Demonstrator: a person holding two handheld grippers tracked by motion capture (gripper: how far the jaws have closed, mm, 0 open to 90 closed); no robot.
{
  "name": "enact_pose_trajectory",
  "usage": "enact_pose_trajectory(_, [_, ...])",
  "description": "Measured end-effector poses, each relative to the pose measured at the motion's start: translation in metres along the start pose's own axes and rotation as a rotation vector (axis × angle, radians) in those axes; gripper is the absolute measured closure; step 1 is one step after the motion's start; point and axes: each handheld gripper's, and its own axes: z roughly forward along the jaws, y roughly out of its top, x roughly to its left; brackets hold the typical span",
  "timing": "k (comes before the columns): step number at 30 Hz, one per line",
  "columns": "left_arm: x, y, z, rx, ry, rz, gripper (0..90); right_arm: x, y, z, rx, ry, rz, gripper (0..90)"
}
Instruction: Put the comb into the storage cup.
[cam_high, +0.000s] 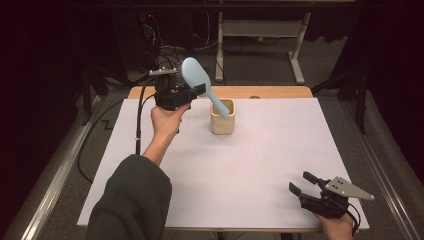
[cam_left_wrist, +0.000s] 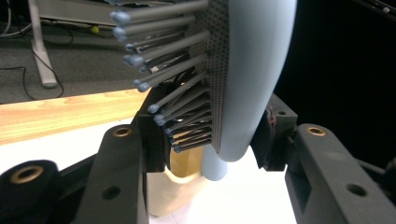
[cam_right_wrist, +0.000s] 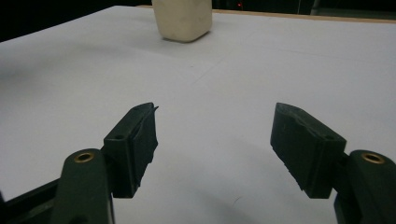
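Note:
A light blue hairbrush (cam_high: 192, 72) stands tilted, its handle end down inside a beige cup (cam_high: 222, 117) at the back middle of the white tabletop. My left gripper (cam_high: 200, 90) is shut on the brush just below its head, held up beside the cup's left. In the left gripper view the bristles and back of the hairbrush (cam_left_wrist: 252, 70) rise between the jaws, with the cup (cam_left_wrist: 180, 186) below. My right gripper (cam_high: 300, 181) rests open near the front right corner with nothing between its jaws. In the right gripper view the gripper (cam_right_wrist: 212, 135) faces the cup (cam_right_wrist: 183, 18) far off.
The white tabletop (cam_high: 250, 165) has a wooden strip (cam_high: 270, 92) along its far edge. A black cable (cam_high: 139, 120) trails from the left gripper over the left side. A metal desk frame (cam_high: 260, 30) stands on the floor behind the table.

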Motion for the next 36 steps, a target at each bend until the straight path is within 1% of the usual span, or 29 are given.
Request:
enact_pose_trajectory(3, [0.001, 0.001, 0.003, 0.003, 0.011, -0.001, 55.2, 0.0, 0.0, 0.0, 0.002, 0.001, 0.004, 32.2])
enact_pose_trajectory(12, [0.008, 0.002, 0.01, -0.009, 0.027, -0.029, 55.2, 0.002, 0.0, 0.001, 0.003, 0.003, -0.009, 32.2])
enact_pose_trajectory(18, [0.013, -0.001, 0.017, 0.003, 0.054, -0.027, 55.1, 0.004, 0.0, 0.002, 0.007, 0.004, -0.019, 32.2])
enact_pose_trajectory(23, [0.013, -0.002, 0.021, 0.014, 0.067, -0.016, 55.1, 0.003, 0.0, 0.002, 0.007, 0.008, -0.017, 32.2])
enact_pose_trajectory(27, [0.012, -0.004, 0.026, 0.023, 0.07, -0.008, 55.0, 0.004, 0.0, 0.002, 0.005, 0.006, -0.016, 32.2])
enact_pose_trajectory(30, [0.011, -0.006, 0.029, 0.03, 0.071, 0.005, 54.9, 0.003, 0.0, 0.002, 0.007, 0.006, -0.018, 32.2])
enact_pose_trajectory(36, [0.009, -0.009, 0.035, 0.038, 0.075, 0.015, 54.9, 0.003, 0.0, 0.002, 0.003, 0.005, -0.016, 32.4])
